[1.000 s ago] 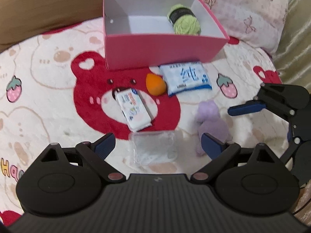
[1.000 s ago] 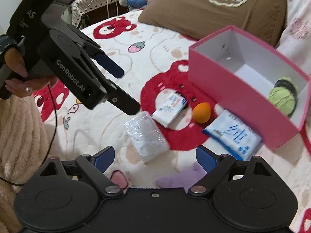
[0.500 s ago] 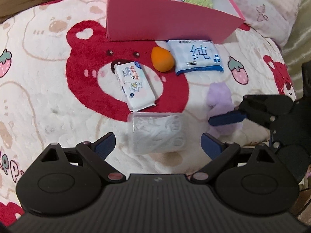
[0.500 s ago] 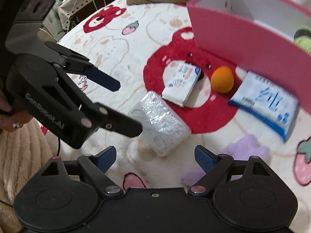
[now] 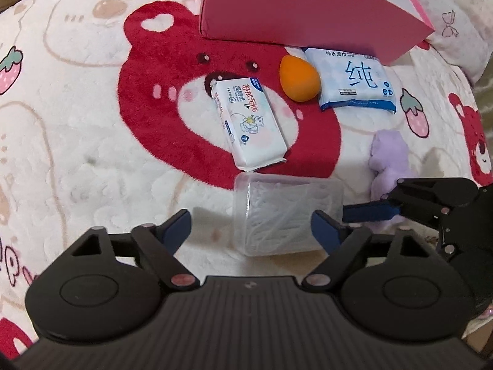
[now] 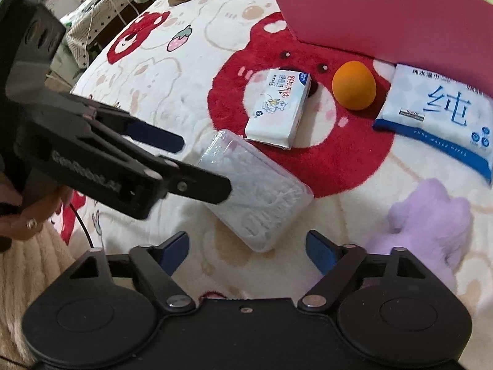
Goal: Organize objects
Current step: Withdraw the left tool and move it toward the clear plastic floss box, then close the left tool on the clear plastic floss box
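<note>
Underneath, a bear-print plush blanket point(image 5: 92, 141) carries the pink box point(image 5: 292, 15).

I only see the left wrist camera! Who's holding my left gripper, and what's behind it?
Observer: In the right wrist view, a hand grips the left gripper from behind.
Operator: Is anything written on it?
Observer: Yes, "GenRobot.AI" in pale letters along its side.
Operator: And past the bed?
Observer: A cluttered, cloth-covered table stands beyond the edge of the blanket.
</note>
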Motion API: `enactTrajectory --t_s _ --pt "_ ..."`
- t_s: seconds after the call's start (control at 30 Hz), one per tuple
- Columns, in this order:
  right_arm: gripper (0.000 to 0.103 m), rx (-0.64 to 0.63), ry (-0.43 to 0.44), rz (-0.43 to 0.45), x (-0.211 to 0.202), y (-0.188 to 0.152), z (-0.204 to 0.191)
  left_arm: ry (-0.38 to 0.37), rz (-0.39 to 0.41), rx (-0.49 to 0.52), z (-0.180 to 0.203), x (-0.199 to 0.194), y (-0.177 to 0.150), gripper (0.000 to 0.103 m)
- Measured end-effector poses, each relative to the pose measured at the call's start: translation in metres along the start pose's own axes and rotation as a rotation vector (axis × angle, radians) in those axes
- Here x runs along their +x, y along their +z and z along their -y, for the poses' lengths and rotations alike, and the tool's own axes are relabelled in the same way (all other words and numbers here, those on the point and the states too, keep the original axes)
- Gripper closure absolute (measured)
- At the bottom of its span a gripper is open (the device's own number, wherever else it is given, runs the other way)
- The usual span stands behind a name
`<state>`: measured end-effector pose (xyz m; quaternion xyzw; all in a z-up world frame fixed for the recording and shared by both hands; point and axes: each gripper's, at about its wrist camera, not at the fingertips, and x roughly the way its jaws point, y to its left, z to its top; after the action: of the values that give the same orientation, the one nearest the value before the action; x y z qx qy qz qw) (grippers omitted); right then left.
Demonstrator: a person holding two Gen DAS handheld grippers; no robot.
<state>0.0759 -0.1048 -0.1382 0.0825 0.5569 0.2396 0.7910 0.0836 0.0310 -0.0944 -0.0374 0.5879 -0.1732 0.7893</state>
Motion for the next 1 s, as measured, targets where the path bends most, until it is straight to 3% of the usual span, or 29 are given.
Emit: enactTrajectory --t_s 0.23,0.43,0.5,0.6,0.87,1.0 --pt "0.043 -0.020 -0.050 0.032 0.004 0.001 -0.002 -0.086 -0.016 -0.087 -0.003 0.009 0.003 0.043" --pt "0.045 -0.082 -0.110 0.067 -0.003 0.000 -0.006 -0.132 -0.004 -0.169 -0.007 0.010 0.000 0.046" --pt "0.043 -0.094 -0.126 0.073 -0.006 -0.001 -0.006 -0.174 -0.024 -0.225 -0.010 0.015 -0.001 0.047" --pt "0.031 -0.079 -0.140 0.097 -0.011 -0.001 0.000 -0.217 -0.049 -0.289 -0.008 0.025 -0.004 0.047" --pt "0.021 -0.004 -0.104 0.129 -0.004 -0.004 0.014 -0.170 0.003 -0.283 0.002 0.024 -0.006 0.046" --pt "0.014 -0.011 -0.115 0.160 0.002 -0.008 0.009 -0.105 0.094 -0.193 0.011 0.019 -0.005 0.044"
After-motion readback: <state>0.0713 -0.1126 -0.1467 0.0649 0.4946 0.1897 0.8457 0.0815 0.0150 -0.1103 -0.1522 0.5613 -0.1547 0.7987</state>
